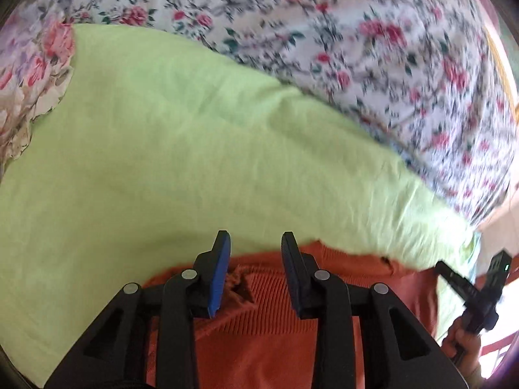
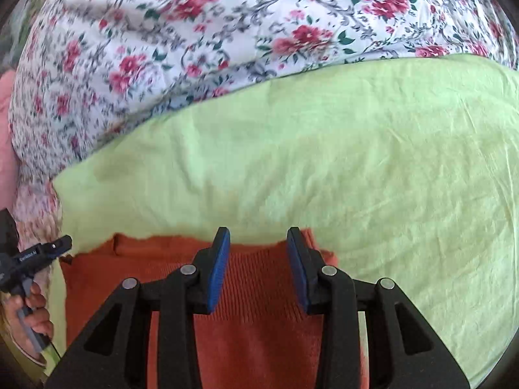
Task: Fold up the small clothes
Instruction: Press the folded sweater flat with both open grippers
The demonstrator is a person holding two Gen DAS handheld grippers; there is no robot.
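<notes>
Left wrist alone shows a tear in the orange garment [image 1: 240, 287]; both claws gape empty.

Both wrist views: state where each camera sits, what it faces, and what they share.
Left wrist: on the left gripper, facing along its open fingers at the orange garment on the green cloth; right gripper at its right edge.
Right wrist: on the right gripper, fingers open over the same garment; left gripper at its left edge.
Shared: garment, green cloth, floral sheet.
</notes>
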